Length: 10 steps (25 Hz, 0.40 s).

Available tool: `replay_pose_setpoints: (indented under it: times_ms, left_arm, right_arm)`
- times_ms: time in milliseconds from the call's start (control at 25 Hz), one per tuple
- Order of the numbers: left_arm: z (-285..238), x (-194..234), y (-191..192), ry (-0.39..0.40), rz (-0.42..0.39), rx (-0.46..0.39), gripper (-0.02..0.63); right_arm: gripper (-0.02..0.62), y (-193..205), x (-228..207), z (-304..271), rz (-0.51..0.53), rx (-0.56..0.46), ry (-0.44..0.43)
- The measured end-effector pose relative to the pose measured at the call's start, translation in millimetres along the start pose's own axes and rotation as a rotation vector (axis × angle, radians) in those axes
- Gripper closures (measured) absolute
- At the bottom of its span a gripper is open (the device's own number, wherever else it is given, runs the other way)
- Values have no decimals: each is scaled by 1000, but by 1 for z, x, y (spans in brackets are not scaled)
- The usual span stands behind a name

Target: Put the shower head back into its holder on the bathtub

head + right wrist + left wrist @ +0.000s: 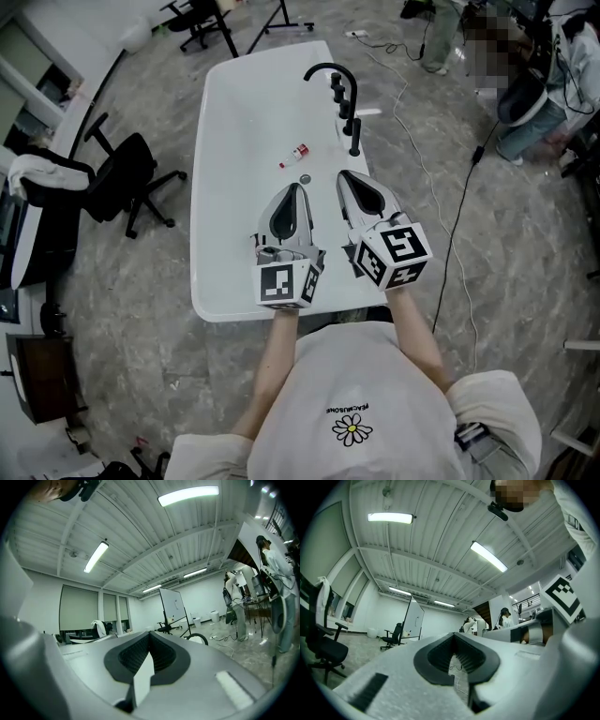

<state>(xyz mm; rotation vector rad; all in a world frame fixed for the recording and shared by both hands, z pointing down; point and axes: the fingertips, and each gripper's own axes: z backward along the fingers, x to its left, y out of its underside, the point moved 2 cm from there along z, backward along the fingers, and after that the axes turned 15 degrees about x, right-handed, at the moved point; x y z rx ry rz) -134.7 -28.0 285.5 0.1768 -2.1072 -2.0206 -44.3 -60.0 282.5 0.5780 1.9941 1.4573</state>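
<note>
In the head view a white bathtub (220, 141) stretches away from me. A black curved faucet (328, 70) and a row of black fittings (349, 117) stand on its right rim; I cannot tell which of them is the shower head or its holder. My left gripper (298, 187) and right gripper (343, 175) hover side by side over the tub's near end, both shut with nothing between the jaws. The left gripper view shows its jaws (452, 637) pressed together and aimed at the ceiling. The right gripper view shows the same for its jaws (149, 634).
A small red-and-white bottle (298, 153) lies in the tub near the drain (305, 179). A black office chair (122, 178) stands left of the tub. Cables (450, 234) trail over the floor on the right, where a person (539, 89) stands at the back.
</note>
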Motion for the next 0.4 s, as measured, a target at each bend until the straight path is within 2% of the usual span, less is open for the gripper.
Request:
replay_pose_setpoints:
  times_ms: [400]
  left_arm:
    - [5,-15,-8,4,-8,-13,609]
  right_arm:
    - [592,-6,-8,12,-39,-25,-30]
